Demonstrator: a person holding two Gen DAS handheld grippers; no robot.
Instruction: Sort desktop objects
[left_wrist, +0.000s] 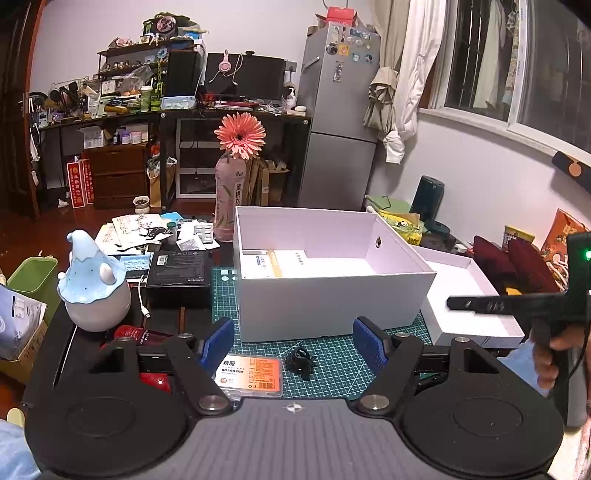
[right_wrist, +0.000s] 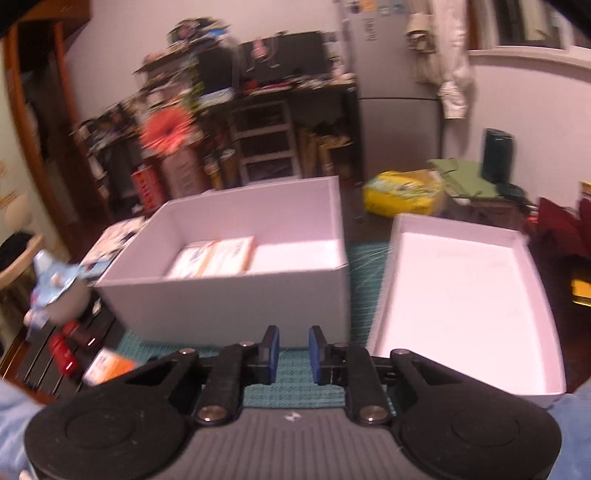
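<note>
Left wrist view: left gripper (left_wrist: 293, 341) spread wide, blue pads (left_wrist: 218, 341) empty, hovering over the green cutting mat (left_wrist: 332, 369) just in front of the white box (left_wrist: 332, 273). Landmark = white box. Orange-and-white card case (left_wrist: 249, 373) lies on the mat in front of the box, near the left pad. Black clip-like item (left_wrist: 301, 362) on the mat just beside the case, also in front of the box; exact type unclear. Inside the box, at its left end, flat white-and-tan packets (left_wrist: 273, 263). Box lid (left_wrist: 469, 295) sits open-side up just right of the box. Blue-and-white ceramic figure (left_wrist: 92, 284) left of the box; red bottle (left_wrist: 142, 336) lies in front of the figure. Black carton (left_wrist: 179, 271) left of the box, behind it a pink bottle holding a flower (left_wrist: 225, 199).

Right wrist view, blurred: right gripper (right_wrist: 292, 354) narrowly parted, nothing between the pads, in front of the box near its right corner. A hand (left_wrist: 552, 354) holds that gripper at the left view's right edge.
</note>
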